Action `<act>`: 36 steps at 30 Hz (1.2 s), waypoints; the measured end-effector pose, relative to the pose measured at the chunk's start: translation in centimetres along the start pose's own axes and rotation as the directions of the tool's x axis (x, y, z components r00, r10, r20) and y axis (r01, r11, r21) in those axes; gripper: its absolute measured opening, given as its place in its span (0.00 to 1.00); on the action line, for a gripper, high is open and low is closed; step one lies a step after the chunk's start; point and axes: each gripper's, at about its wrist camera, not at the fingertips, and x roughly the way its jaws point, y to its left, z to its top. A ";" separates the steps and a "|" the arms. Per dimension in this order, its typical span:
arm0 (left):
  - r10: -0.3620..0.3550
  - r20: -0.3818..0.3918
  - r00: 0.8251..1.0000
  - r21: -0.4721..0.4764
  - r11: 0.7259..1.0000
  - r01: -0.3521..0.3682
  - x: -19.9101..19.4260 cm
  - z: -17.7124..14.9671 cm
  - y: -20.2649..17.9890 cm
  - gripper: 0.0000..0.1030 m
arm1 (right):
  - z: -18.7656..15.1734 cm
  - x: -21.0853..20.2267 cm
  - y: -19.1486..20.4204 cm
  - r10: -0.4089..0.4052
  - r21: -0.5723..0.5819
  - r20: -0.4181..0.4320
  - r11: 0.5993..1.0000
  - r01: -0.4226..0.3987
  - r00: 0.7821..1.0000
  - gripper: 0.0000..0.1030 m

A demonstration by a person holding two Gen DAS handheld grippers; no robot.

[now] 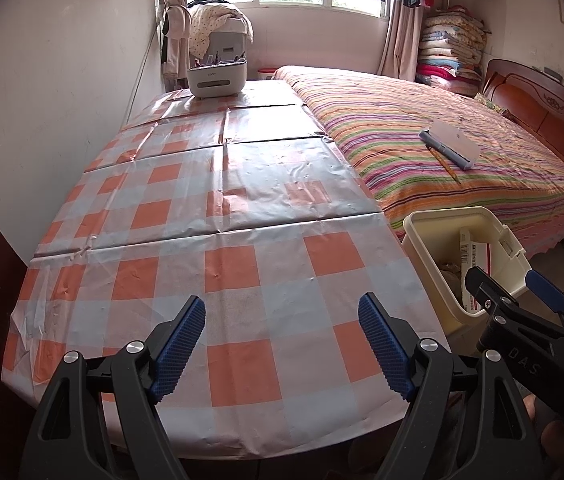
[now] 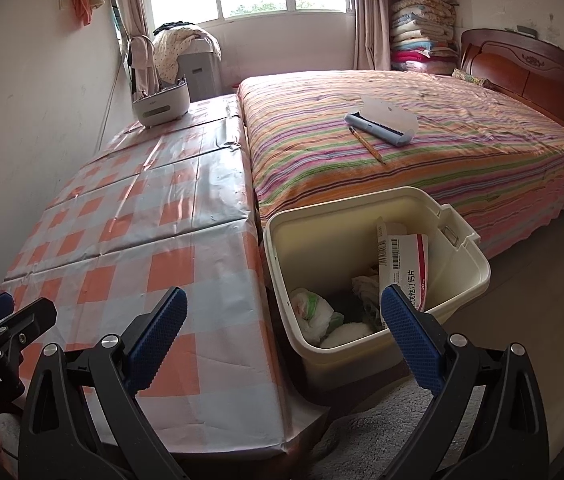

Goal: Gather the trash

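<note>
Left claw (image 1: 282, 344): hanging released over the checked table (image 1: 218, 200), gripping nothing.
Right claw (image 2: 282, 334): gaping wide, empty, straddling the table edge and the bin.
Trash bin (image 2: 477, 264): sitting just ahead of the right claw, holding a medicine box (image 2: 403, 260) and crumpled wrappers (image 2: 317, 312).
Bed (image 2: 461, 160): lying beyond the bin.

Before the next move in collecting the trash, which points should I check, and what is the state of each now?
1. Left gripper empty, fingers apart: ok.
2. Right gripper empty, fingers apart: ok.
3. Cream plastic bin lidless, beside the checked orange-and-white tablecloth: ok.
4. Bin has room above the red-and-white medicine box and white crumpled wrappers: ok.
5. Trash left on the tablecloth: none visible, ok.
6. Whether the yellow pencil and grey-blue comb-like tool on the striped bedspread are trash: cannot tell.
</note>
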 end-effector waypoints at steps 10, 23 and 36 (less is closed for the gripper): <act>-0.003 -0.004 1.000 0.001 1.000 0.003 0.2 0.1 0.0 0.75 | 0.3 0.4 0.3 0.001 -0.009 -0.010 1.000 -0.001 1.000 0.93; 0.003 -0.004 1.000 0.007 1.000 -0.003 0.5 0.3 0.0 0.75 | 0.4 1.2 0.4 0.006 -0.010 -0.027 1.000 -0.006 1.000 0.93; 0.006 0.007 1.000 -0.009 1.000 -0.006 0.8 0.0 0.5 0.75 | 0.1 1.8 0.2 0.004 -0.005 -0.040 1.000 -0.004 0.999 0.93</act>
